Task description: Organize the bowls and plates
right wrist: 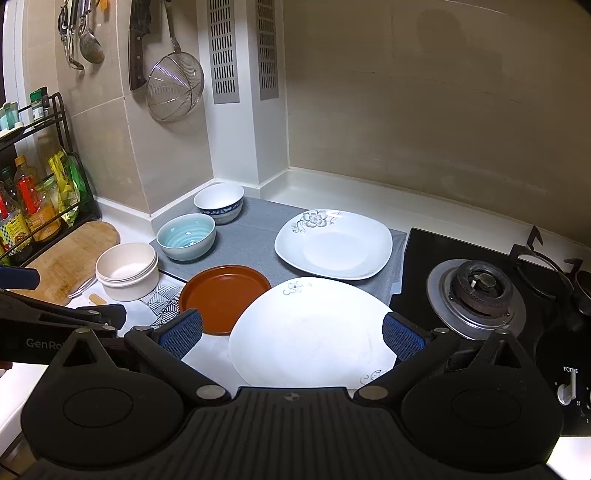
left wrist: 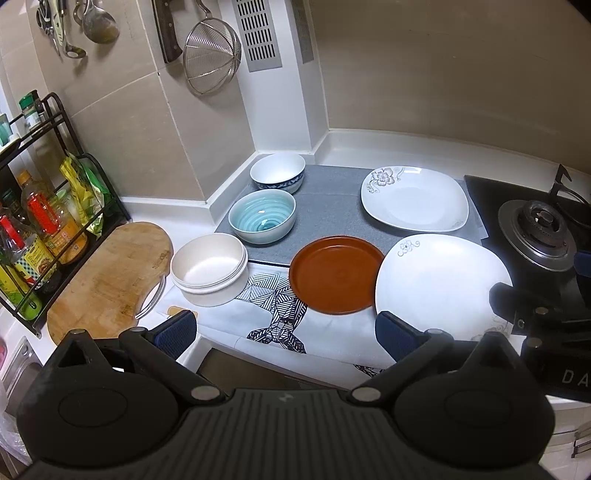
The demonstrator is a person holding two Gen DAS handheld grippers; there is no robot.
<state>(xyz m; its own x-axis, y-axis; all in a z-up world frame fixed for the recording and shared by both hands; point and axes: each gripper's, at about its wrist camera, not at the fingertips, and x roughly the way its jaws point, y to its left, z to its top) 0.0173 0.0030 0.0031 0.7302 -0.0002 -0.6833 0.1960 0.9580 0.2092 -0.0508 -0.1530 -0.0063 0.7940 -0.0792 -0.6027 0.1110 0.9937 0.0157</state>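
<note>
Far ahead of the tongs, a wire strainer [left wrist: 211, 55], a cleaver [left wrist: 167, 31] and ladles [left wrist: 98, 22] hang on the tiled wall. Left of them a wooden cutting board [left wrist: 110, 280] lies on the bench beside a black rack of bottles [left wrist: 37, 221]. Right of them sits a gas burner [right wrist: 478, 295].

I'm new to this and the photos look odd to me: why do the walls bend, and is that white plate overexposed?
Left wrist view: fisheye lens bows the walls, dark corners; the near white plate glares, losing surface detail. Right wrist view: same bending; that plate is bright too, and faint shadows fall on the beige wall.
</note>
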